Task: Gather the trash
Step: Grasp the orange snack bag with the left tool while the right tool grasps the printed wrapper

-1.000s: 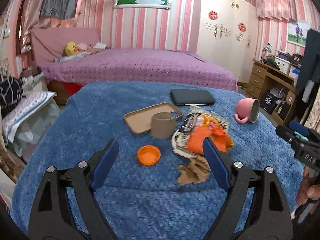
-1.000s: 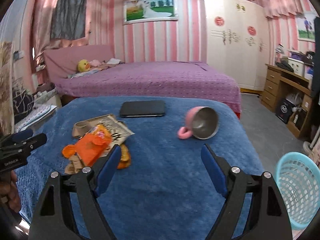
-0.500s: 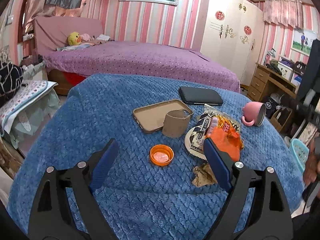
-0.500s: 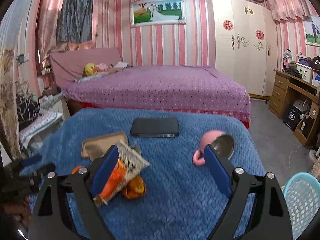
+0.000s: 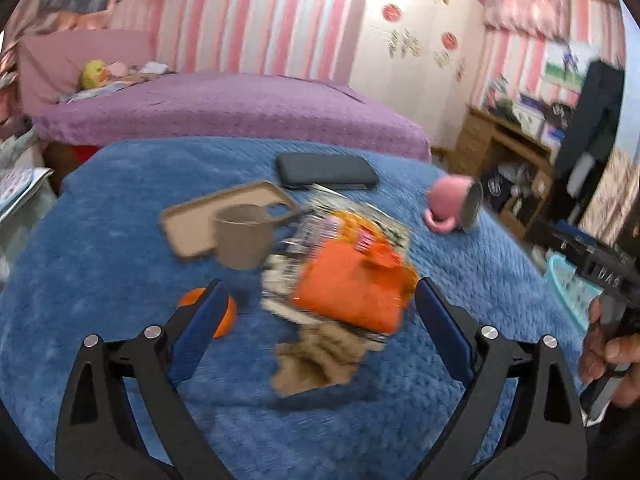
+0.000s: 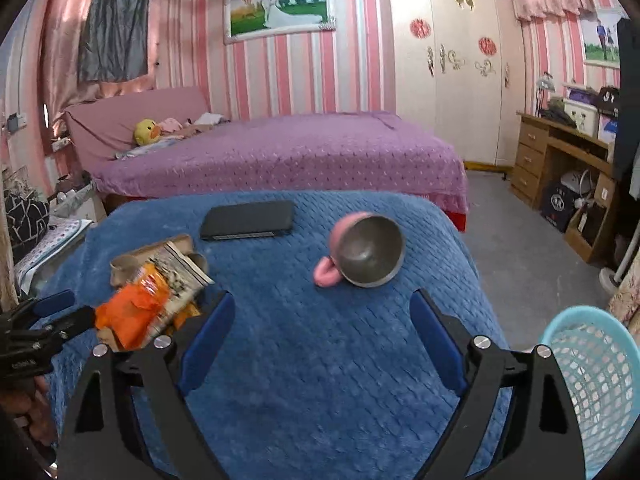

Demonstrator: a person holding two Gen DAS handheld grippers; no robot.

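Note:
An orange snack wrapper (image 5: 352, 288) lies on a printed bag (image 5: 316, 236) on the blue blanket (image 5: 100, 240), with crumpled brown paper (image 5: 316, 360) in front and an orange cap (image 5: 224, 312) at its left. My left gripper (image 5: 316, 324) is open, just above the brown paper and wrapper. My right gripper (image 6: 318, 332) is open and empty over bare blanket, right of the wrapper (image 6: 128, 312). The light-blue mesh basket (image 6: 592, 380) stands on the floor at the right.
A tan cup (image 5: 242, 240) stands on a tan phone case (image 5: 224, 220). A black phone (image 5: 326, 170) lies behind. A pink mug (image 6: 360, 252) lies on its side. A purple bed and a wooden desk (image 6: 560, 160) stand beyond.
My left gripper has moved right and closer to the wrapper and brown paper. My right gripper has moved a little forward over the blanket. Both stay open.

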